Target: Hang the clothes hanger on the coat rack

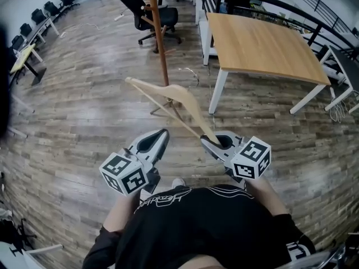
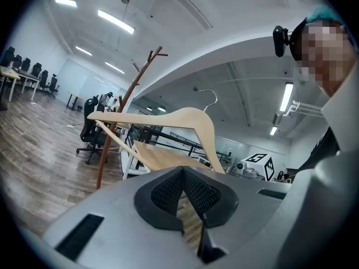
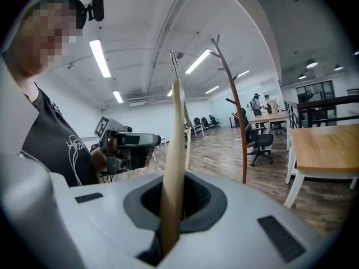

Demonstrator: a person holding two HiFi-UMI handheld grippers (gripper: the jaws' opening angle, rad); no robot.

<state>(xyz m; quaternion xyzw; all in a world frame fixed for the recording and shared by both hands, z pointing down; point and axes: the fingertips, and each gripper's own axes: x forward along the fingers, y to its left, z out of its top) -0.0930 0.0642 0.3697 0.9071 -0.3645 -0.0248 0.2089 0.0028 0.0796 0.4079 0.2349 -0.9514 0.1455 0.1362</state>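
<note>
Two grippers sit in front of you, and only one of them carries anything. Your right gripper [image 1: 216, 141] is clamped on the tip of one arm of the single wooden hanger [image 1: 178, 91]; in the right gripper view the pale wood [image 3: 175, 133] runs straight up from between the closed jaws of that gripper [image 3: 173, 198], with its one metal hook [image 3: 174, 59] at the top. Your left gripper [image 1: 163, 134] is empty: in the left gripper view its two dark pads [image 2: 168, 190] meet at the tips, with nothing between them but a sliver of floor lower down. It sits just beside the right gripper, apart from the hanger.

The hanger is in the air over the wood floor, not yet on any peg. From your right gripper it slants up and away towards the one coat rack [image 1: 159, 32], a brown pole with short branches near its top [image 2: 147, 60]. In the head view the hanger's far arm crosses in front of the pole's foot; whether they touch cannot be told.

One light wooden table [image 1: 258, 43] on white legs stands to the right of the rack, which is on the floor off that table's left edge. One black office chair [image 1: 150, 14] stands just behind the pole. Several more black chairs [image 1: 39, 15] line the desks at the far left.
</note>
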